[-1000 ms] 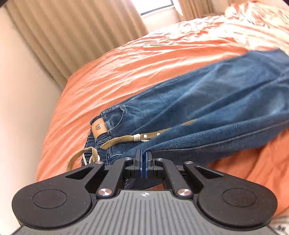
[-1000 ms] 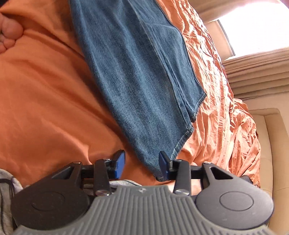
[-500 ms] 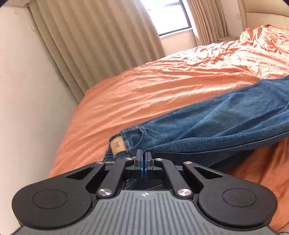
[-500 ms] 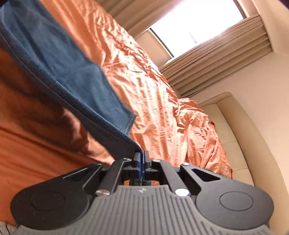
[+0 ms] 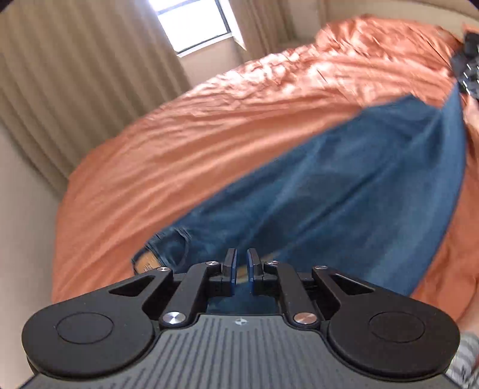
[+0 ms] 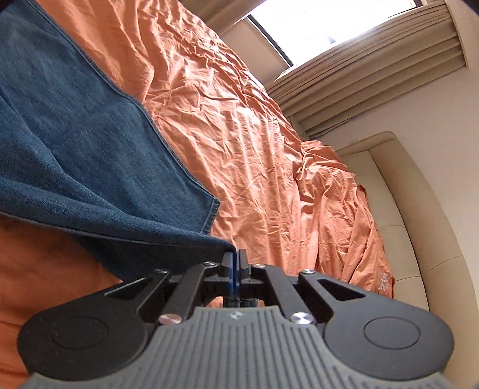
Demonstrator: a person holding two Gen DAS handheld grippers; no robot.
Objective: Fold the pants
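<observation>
Left wrist view, left to right: beige pleated curtain (image 5: 74, 83) along the wall; bright window (image 5: 194, 27) above it; orange bedsheet (image 5: 185, 155) spread wide and rumpled across the bed; blue jeans (image 5: 344, 191) lying on the sheet, stretched diagonally from the waistband low and left to the far leg end high and right, blurred in this view. Tan leather waistband patch (image 5: 146, 263) just left of the left gripper (image 5: 241, 264). Left gripper low at centre, fingers parted by a narrow gap, nothing clamped between the tips; denim lying directly beneath and ahead of them, contact not determinable. Part of a dark gadget (image 5: 468, 68) at the upper right edge, next to the far end of the jeans, too blurred to identify for certain. Right wrist view, left to right: jeans (image 6: 74, 143) filling the left side, one layer flat on the bedsheet (image 6: 239, 125) with its stitched hem (image 6: 211, 215) toward the middle, a second folded edge lifted off the sheet and running straight into the right gripper (image 6: 235, 260). Right gripper pressed closed on that folded denim edge, fabric pinched between the blue pads, a bit of denim also showing behind the fingers. Crumpled sheet to the right of the jeans; cream padded headboard (image 6: 404, 215) at far right; curtain (image 6: 374, 59) and window (image 6: 314, 24) at upper right.
</observation>
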